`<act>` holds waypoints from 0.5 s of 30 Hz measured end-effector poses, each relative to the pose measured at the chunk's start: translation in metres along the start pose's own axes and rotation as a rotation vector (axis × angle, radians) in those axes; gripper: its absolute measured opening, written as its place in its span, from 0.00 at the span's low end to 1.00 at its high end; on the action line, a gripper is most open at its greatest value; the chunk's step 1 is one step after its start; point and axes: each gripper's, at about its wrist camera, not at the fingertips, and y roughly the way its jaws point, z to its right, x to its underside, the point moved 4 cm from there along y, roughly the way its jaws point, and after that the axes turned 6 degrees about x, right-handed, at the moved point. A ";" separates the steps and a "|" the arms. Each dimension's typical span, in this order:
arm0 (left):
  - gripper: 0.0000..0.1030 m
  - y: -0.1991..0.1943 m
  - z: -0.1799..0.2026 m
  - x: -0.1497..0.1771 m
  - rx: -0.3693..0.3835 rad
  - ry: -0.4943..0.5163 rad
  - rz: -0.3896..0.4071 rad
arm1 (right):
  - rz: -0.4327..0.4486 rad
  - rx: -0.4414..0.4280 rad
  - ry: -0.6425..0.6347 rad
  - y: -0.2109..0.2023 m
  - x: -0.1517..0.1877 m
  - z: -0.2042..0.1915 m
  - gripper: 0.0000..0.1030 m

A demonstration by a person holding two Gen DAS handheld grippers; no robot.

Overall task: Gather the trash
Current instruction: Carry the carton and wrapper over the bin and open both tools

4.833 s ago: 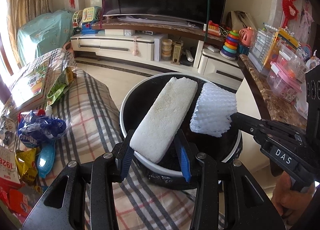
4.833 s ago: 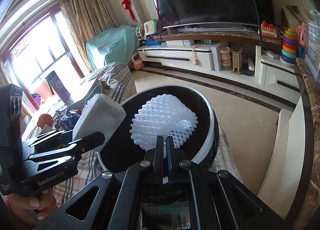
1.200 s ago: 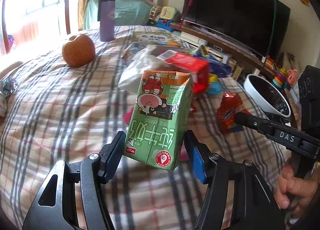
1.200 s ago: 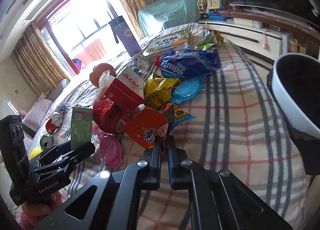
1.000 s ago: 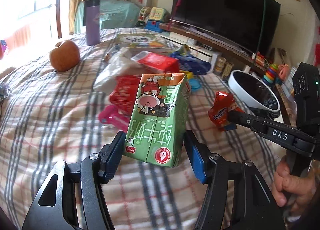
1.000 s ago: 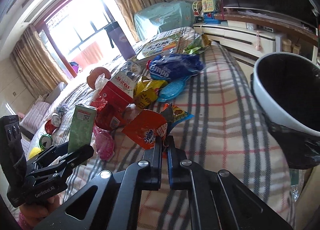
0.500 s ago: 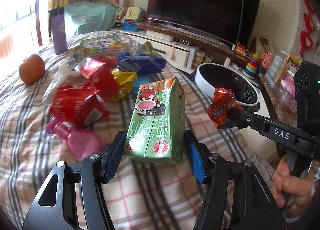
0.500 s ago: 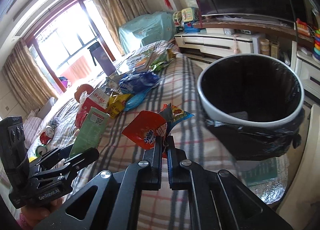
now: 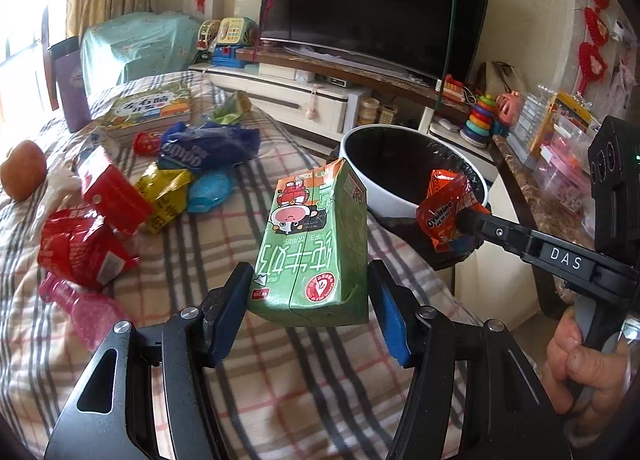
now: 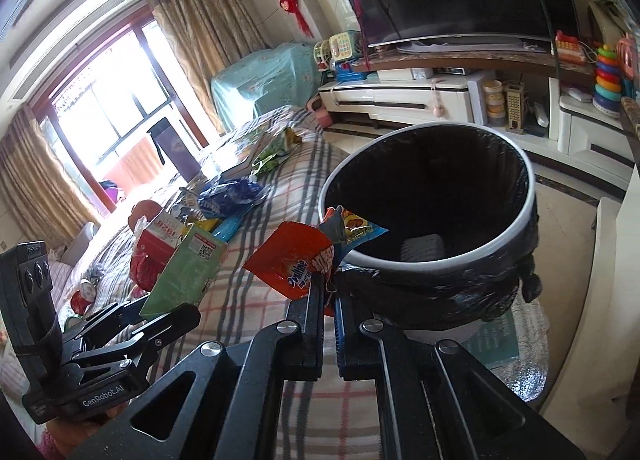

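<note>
My left gripper (image 9: 310,292) is shut on a green drink carton (image 9: 316,240) and holds it above the plaid bedspread, short of the bin. The carton also shows in the right wrist view (image 10: 186,274). My right gripper (image 10: 329,294) is shut on an orange Ovaltine wrapper (image 10: 296,264) and holds it at the near rim of the white bin (image 10: 532,195) lined with a black bag. In the left wrist view the wrapper (image 9: 444,213) hangs at the bin's rim (image 9: 384,195). White foam pieces lie at the bin's bottom.
More trash lies on the bed: red packets (image 9: 76,252), a red carton (image 9: 108,187), a yellow packet (image 9: 164,191), a blue bag (image 9: 208,147), a pink bottle (image 9: 80,304). A book (image 9: 148,111), an apple (image 9: 22,173) and a purple flask (image 9: 72,87) are farther back. A marble shelf (image 9: 536,199) stands right of the bin.
Both grippers have swung right toward the bin with their loads. The bin is now closer and larger, and the wrapper has reached its near rim.
</note>
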 end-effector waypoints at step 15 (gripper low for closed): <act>0.57 0.023 0.027 -0.023 0.046 0.051 -0.006 | 0.018 0.035 0.039 -0.003 -0.015 0.029 0.04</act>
